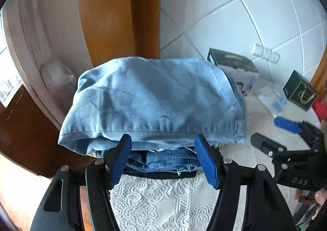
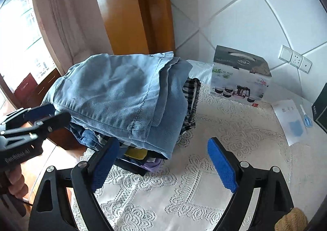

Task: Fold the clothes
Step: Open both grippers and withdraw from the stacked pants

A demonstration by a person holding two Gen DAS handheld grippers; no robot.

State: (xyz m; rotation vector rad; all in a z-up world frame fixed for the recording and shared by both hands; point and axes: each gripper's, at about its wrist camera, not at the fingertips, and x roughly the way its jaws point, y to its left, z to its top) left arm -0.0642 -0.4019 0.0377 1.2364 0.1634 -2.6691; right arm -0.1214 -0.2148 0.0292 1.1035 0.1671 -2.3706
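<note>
The lace-covered table (image 2: 235, 134) carries a stack of folded clothes (image 1: 163, 159), topped by light blue jeans (image 1: 151, 100): soft, weighty denim (best pinched at the thick hem). The left gripper (image 1: 163, 161) and right gripper (image 2: 165, 163) both stand spread, holding nothing.

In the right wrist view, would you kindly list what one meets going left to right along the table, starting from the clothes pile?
Clothes pile → tea set box → paper sheet → scissors → dark box.
</note>
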